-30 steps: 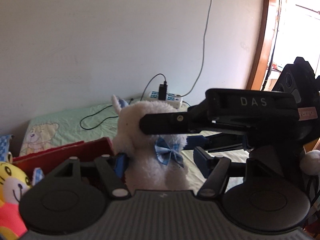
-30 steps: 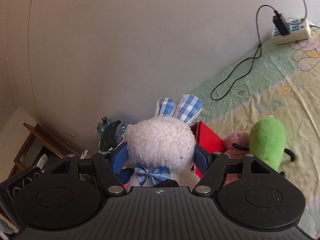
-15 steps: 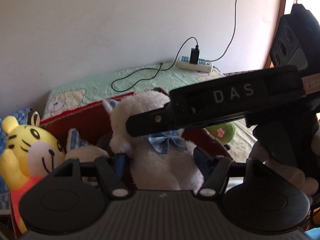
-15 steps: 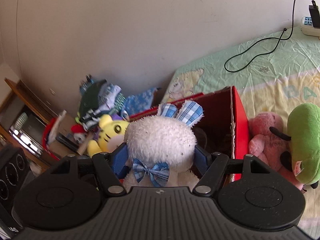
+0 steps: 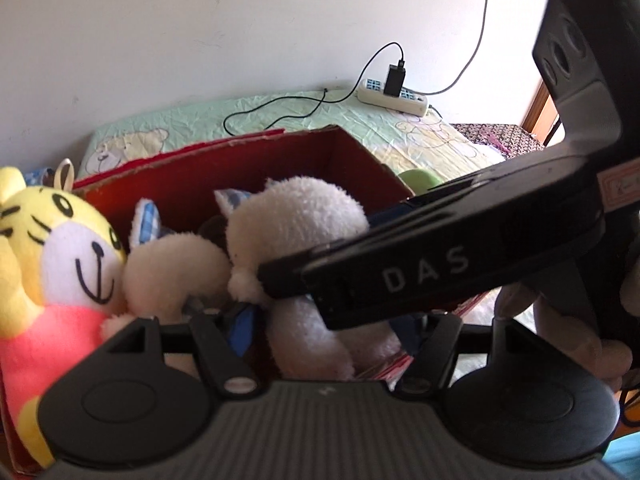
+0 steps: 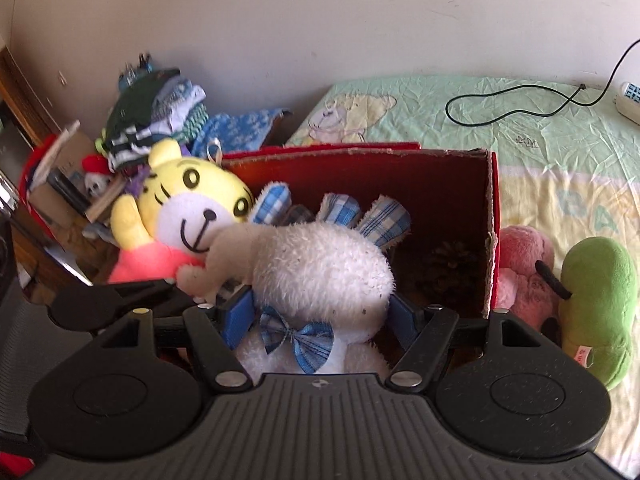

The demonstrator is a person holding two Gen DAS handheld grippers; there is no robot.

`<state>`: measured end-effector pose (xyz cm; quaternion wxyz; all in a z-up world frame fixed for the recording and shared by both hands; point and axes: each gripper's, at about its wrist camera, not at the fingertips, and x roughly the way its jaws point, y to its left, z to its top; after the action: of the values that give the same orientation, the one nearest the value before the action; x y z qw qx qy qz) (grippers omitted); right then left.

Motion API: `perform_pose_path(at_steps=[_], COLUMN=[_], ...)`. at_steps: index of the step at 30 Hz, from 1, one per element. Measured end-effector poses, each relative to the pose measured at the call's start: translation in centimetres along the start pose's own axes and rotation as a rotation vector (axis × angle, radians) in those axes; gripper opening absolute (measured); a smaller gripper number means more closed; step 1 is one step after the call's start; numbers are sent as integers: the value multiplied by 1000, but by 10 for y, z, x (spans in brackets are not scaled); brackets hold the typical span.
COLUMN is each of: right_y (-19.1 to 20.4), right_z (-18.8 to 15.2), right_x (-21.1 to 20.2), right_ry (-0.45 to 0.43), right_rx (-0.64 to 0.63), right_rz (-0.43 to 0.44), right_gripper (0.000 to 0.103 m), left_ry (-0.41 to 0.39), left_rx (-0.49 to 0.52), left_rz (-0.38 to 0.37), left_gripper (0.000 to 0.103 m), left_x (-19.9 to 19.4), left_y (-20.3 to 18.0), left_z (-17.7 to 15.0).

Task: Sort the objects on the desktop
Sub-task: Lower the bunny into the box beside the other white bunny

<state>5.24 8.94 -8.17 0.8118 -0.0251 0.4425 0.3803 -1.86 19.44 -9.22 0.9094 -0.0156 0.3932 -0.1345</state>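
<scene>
From my right wrist view, going left to right with the open red cardboard box [image 6: 493,216] as my landmark: a heap of folded clothes [image 6: 160,112] lies beyond its left end, and a yellow plush tiger in a pink shirt [image 6: 188,216] leans at its left edge. My left gripper [image 5: 328,328] grasps the body of the fluffy white plush rabbit with blue checked ears and a blue bow tie [image 6: 320,276], blue pads against its sides. My right gripper [image 6: 320,320] is clenched on the same rabbit's neck just above the bow. The rabbit hangs over the box's near side, partly inside, ears toward the far wall. A second white plush [image 5: 176,268] lies inside beside the tiger. Just right of the box, on the pale green bed sheet [image 6: 540,128], sit a pink plush [image 6: 524,264] and a green plush [image 6: 596,296]
</scene>
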Motion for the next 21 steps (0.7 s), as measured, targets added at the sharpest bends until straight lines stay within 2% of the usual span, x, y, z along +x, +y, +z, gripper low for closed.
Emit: perform_pose_path(at_steps=[4, 8, 11, 16, 18, 21], right_y=[3, -4, -6, -7, -6, -4], right_z=[1, 6, 8, 9, 10, 10], right_x=[4, 4, 1, -3, -2, 4], right_ry=[5, -9, -17, -23, -24, -19], right_rx=[-16, 40, 62, 92, 94, 86], right_rz=[-31, -37, -33, -20, -14, -45], right_gripper=[75, 74, 74, 61, 58, 57], left_ry=[0, 18, 14, 4, -13, -7], left_rx=[-8, -48, -41, -39, -37, -32], left_rz=[-8, -39, -38, -48, -62, -65], left_gripper=[70, 70, 70, 70, 76, 78], left_x=[-1, 5, 5, -3, -9, -6], left_y=[6, 11, 10, 10, 10, 8], left_z=[-1, 0, 0, 0, 1, 1])
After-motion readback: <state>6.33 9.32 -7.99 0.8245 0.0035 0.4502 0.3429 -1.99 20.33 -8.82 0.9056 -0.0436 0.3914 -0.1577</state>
